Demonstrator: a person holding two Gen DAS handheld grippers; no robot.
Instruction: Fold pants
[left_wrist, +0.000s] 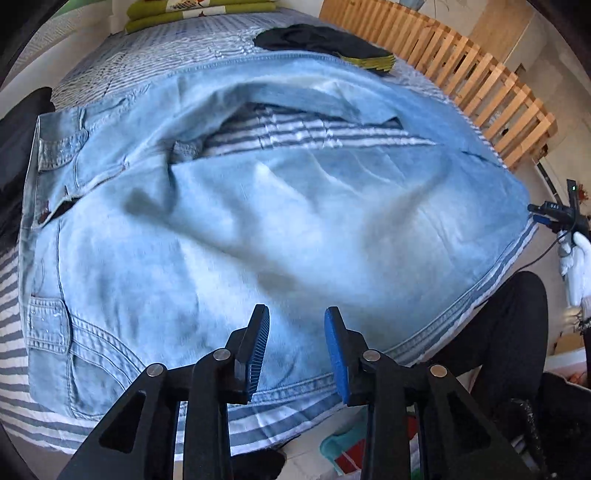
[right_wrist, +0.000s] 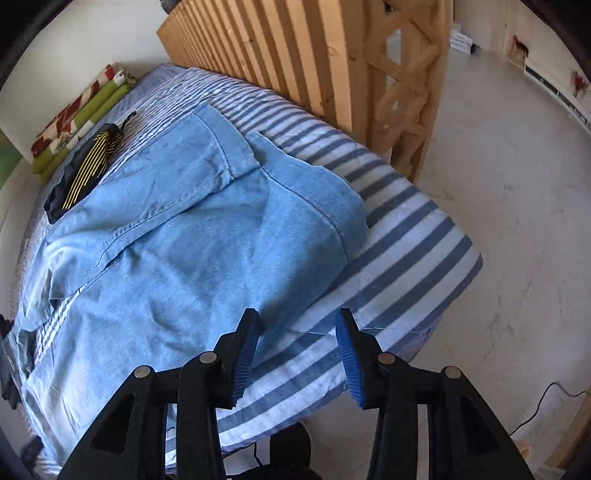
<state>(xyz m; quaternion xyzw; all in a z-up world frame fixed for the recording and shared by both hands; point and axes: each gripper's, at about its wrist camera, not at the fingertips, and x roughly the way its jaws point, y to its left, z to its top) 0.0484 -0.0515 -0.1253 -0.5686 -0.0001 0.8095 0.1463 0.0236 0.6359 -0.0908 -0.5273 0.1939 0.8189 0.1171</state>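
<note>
Left gripper (left_wrist: 297, 347): your jaws stood apart with nothing between them, hanging over the near edge of the pants.
Right gripper (right_wrist: 297, 350): your jaws were also spread and empty, above the leg end and the bare sheet beside it.
Pants (left_wrist: 258, 229): light blue denim lay spread flat across the striped mattress (right_wrist: 406, 258), waistband and pockets to the left in your left view (one fold gaped, showing stripes through it).
Leg end (right_wrist: 314, 206): it lay folded over near the mattress corner.
Black garment (right_wrist: 81, 177): it lay beyond the pants, with yellow stripes, touching their far edge.
Folded bedding (right_wrist: 77, 118): it sat farthest, against the wall.
Wooden slat frame (right_wrist: 295, 55): it stood along the mattress's far side.
</note>
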